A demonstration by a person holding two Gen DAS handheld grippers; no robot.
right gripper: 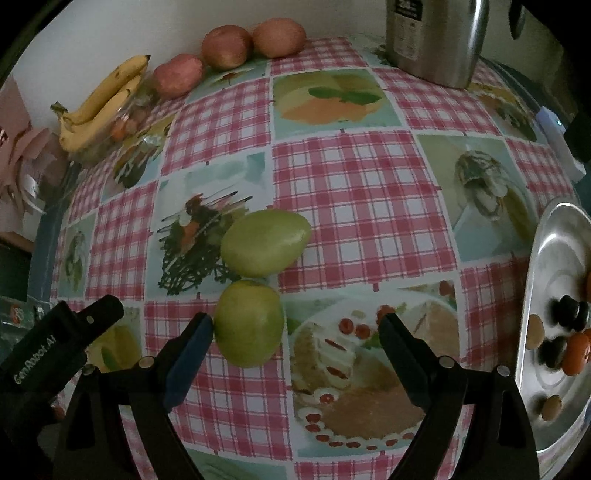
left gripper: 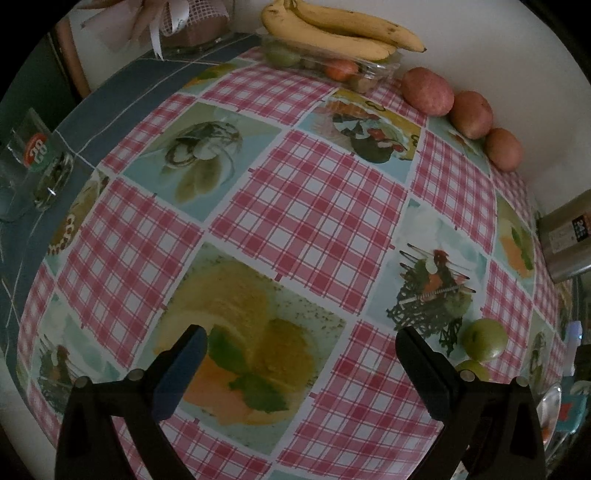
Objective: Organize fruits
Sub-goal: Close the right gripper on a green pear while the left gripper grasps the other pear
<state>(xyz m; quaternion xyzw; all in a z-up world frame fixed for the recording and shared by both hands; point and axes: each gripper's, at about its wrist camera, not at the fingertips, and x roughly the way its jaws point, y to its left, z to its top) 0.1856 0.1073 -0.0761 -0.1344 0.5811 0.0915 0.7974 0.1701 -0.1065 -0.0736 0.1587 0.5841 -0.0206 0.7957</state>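
Right wrist view: I list items from largest to smallest.
Table: checked cloth; its middle is bare, leaving open room to move.
Steel tray: right edge, holding small dark and orange pieces.
Metal canister: far right corner; I would keep clear of it.
Bananas: far edge, lying on a clear plastic box.
Red apples: three in a row along the far edge.
Green fruits: two, touching, mid-table.
Right gripper: jaws wide, empty; left finger just beside the nearer green fruit. I judge it should shift left to centre the fruit before closing.
Left gripper: jaws wide, empty, over bare cloth.
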